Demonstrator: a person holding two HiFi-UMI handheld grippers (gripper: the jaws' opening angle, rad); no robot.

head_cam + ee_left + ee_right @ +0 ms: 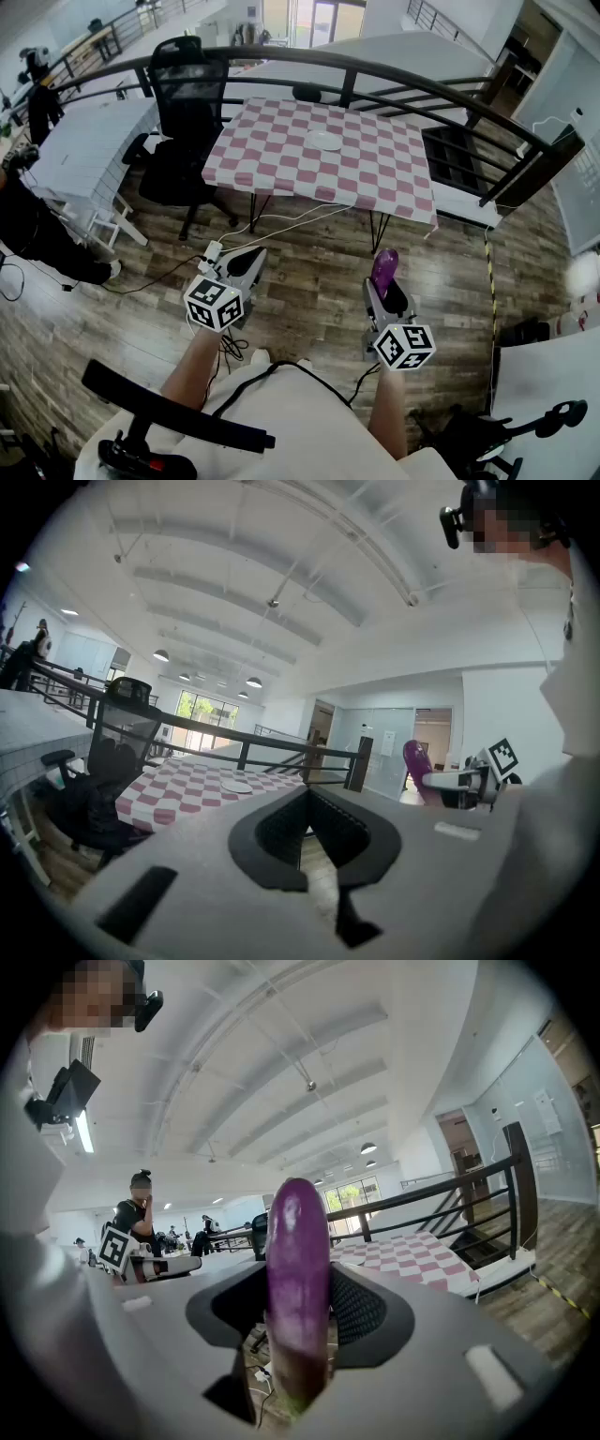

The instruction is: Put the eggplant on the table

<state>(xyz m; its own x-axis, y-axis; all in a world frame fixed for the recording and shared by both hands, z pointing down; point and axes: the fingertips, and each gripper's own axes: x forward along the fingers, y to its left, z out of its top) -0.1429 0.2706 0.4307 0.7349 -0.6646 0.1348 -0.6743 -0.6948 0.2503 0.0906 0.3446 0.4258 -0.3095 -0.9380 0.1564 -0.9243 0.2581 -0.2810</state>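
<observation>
Right gripper view: you are carrying the eggplant, and the table is not yet reached.
Your right gripper [302,1340] is clenched on the purple eggplant [298,1260], which stands upright between its jaws. Your left gripper [307,795] is closed on nothing. The checked table [281,150] lies well ahead, so I judge you must go to its near edge, lower the eggplant onto the cloth, then release.

wood plank floor [319,281] | black office chair [187,103] | black curved railing [349,86] | white beamed ceiling [281,564]
</observation>
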